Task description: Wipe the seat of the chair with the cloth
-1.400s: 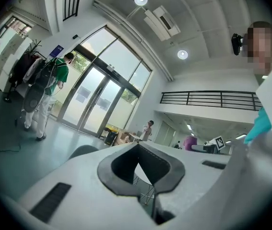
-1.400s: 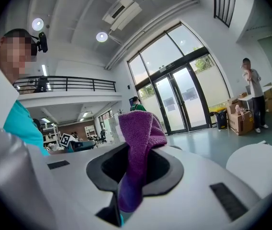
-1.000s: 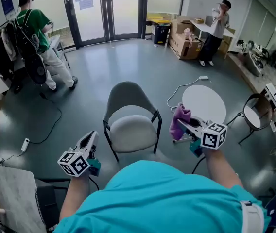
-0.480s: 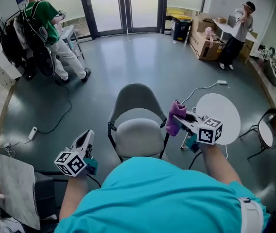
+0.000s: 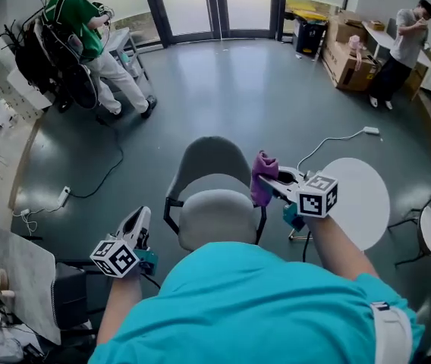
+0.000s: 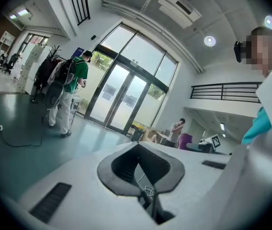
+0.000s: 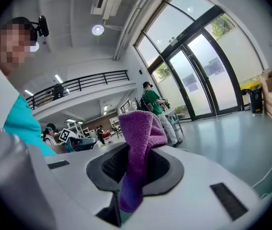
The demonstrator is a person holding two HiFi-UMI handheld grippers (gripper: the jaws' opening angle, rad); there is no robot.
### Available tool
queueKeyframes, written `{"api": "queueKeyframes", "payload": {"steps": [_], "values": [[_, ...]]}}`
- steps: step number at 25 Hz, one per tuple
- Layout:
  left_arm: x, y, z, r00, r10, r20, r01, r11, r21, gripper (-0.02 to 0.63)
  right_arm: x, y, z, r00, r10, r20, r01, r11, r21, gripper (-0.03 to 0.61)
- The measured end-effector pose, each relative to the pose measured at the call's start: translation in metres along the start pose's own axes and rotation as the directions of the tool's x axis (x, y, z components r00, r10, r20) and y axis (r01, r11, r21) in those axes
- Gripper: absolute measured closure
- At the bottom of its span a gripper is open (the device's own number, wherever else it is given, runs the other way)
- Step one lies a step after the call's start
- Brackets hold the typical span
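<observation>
Cloth (image 5: 262,179) in right gripper (image 5: 268,185) has edged closer to chair (image 5: 214,217).

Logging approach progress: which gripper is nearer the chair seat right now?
Right. The right gripper, holding the purple cloth, is by the right edge of the seat in the head view; the left gripper hangs off its front-left, clearly apart from it.

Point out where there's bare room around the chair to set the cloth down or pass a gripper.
The chair seat is bare wherever it shows, below the backrest. The round white table right of it is bare too. Open floor runs from the chair to the glass doors. Crowded: bottom left, the cluttered worktop and the power strip.
</observation>
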State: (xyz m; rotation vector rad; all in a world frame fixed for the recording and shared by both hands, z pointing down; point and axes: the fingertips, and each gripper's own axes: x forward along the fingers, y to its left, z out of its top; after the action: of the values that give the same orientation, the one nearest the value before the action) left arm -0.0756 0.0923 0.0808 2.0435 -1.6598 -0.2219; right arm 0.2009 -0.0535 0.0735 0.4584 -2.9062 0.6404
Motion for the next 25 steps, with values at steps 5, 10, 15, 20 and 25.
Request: {"api": "queueKeyframes", "payload": {"steps": [5, 10, 15, 20, 25], "values": [[0.028, 0.021, -0.005, 0.999, -0.013, -0.045, 0.012, 1.000, -0.017, 0.611, 0.010, -0.017, -0.011, 1.000, -0.018, -0.011, 0.018, 0.999, 0.036, 0.511], [0.055, 0.046, 0.006, 0.991, -0.108, -0.076, 0.109, 0.994, 0.014, 0.611, 0.024, -0.020, -0.009, 0.993, -0.117, 0.011, 0.117, 0.993, 0.032, 0.511], [0.068, 0.073, 0.002, 0.980, -0.151, -0.130, 0.153, 0.988, 0.005, 0.611, 0.029, -0.018, -0.012, 0.977, -0.213, 0.020, 0.212, 0.977, 0.033, 0.511], [0.071, 0.102, -0.010, 0.976, -0.141, -0.165, 0.143, 0.990, 0.003, 0.611, 0.045, -0.020, -0.032, 0.962, -0.269, -0.036, 0.270, 0.962, 0.031, 0.511], [0.058, 0.130, -0.035, 0.973, -0.068, -0.221, 0.070, 0.998, 0.001, 0.611, 0.070, -0.009, -0.061, 0.962, -0.247, -0.118, 0.254, 0.966, 0.041, 0.511]]}}
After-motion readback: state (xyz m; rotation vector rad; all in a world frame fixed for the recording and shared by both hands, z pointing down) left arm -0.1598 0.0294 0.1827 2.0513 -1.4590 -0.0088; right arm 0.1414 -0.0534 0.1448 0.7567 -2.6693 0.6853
